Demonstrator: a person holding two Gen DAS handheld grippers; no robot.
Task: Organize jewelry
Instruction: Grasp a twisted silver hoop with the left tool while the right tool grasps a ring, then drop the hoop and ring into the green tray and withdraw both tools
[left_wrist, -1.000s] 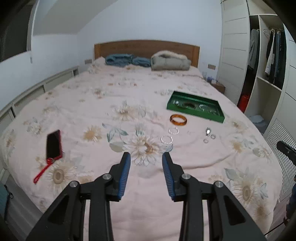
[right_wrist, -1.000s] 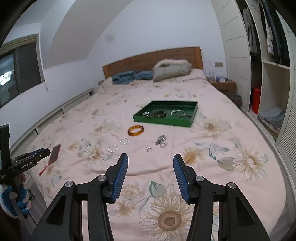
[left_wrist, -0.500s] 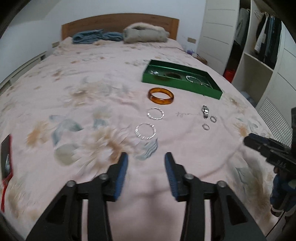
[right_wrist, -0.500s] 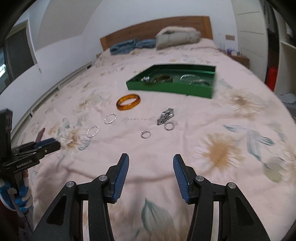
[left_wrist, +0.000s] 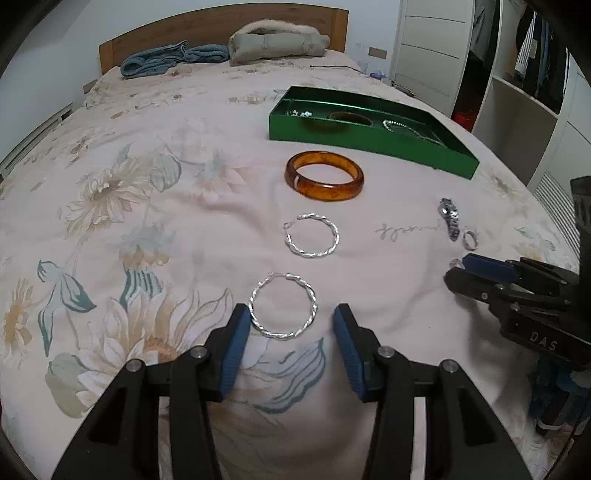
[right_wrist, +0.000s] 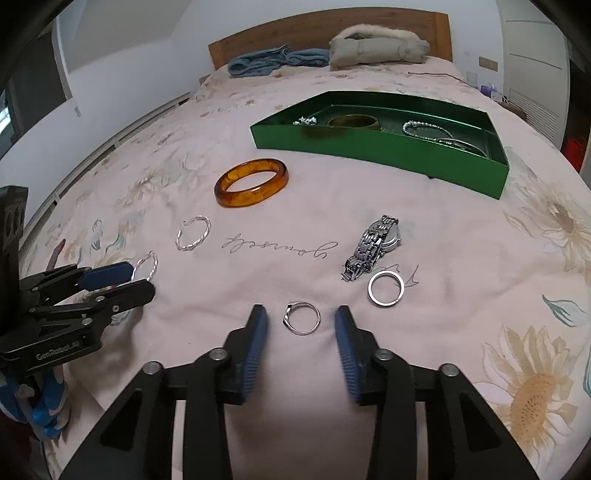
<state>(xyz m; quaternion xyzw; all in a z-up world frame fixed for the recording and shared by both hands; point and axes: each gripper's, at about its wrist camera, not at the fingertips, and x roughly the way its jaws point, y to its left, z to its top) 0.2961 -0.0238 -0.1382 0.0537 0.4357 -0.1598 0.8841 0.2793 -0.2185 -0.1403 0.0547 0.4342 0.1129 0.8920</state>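
Floral bedspread (left_wrist: 155, 229), green tray (right_wrist: 388, 147) contents half-hidden, left hand-held gripper (left_wrist: 287, 325) covering hoop (left_wrist: 282, 310) edge

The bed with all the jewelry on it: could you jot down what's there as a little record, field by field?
surface: bed with floral cover
tray: green tray, already holds a few pieces
loose bangle: amber bangle, in front of the tray
loose hoops: two twisted silver hoops, near hoop, far hoop
watch: silver watch
rings: thin ring, thick ring
left claw: open, either side of the near hoop
right claw: open, either side of the thin ring
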